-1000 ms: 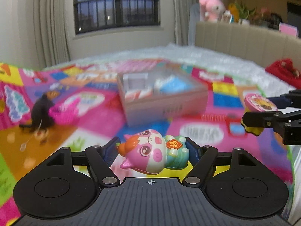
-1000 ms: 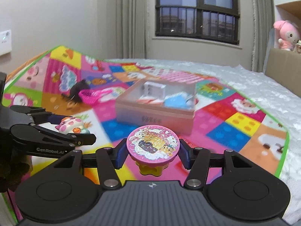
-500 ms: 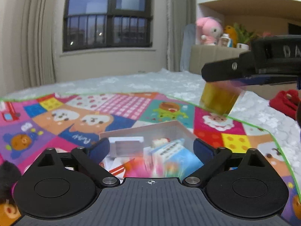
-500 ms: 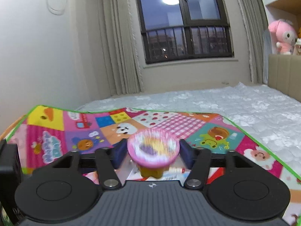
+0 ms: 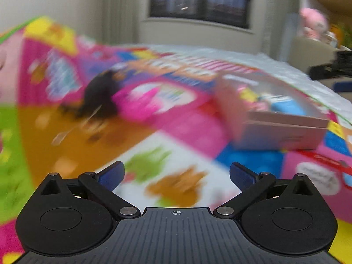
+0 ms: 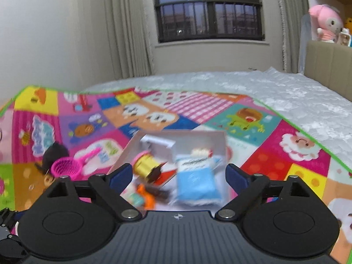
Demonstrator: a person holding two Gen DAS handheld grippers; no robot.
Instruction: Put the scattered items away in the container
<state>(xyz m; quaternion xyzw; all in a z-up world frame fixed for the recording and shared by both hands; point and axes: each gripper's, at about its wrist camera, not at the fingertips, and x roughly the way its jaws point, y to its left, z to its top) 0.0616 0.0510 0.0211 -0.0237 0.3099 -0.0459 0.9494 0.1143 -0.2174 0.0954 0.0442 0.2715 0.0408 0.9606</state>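
Both grippers are opening with nothing between the jaws. The right gripper [image 6: 178, 171] hovers over the pink box [image 6: 220, 135], which already holds toys. The things left out, a dark plush toy [image 5: 99, 96] touching a pink sieve [image 6: 66, 168] on the play mat [image 5: 187, 149], lie ahead-left of the left gripper [image 5: 177, 173], probably the nearer one for that pick, with the sieve's handle angled away up-right.

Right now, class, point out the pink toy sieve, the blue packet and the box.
pink toy sieve [image 6: 66, 168]: right wrist view, on its round basket.
blue packet [image 6: 195, 180]: right wrist view, middle of its front.
box [image 5: 286, 134]: left wrist view, on its near wall.
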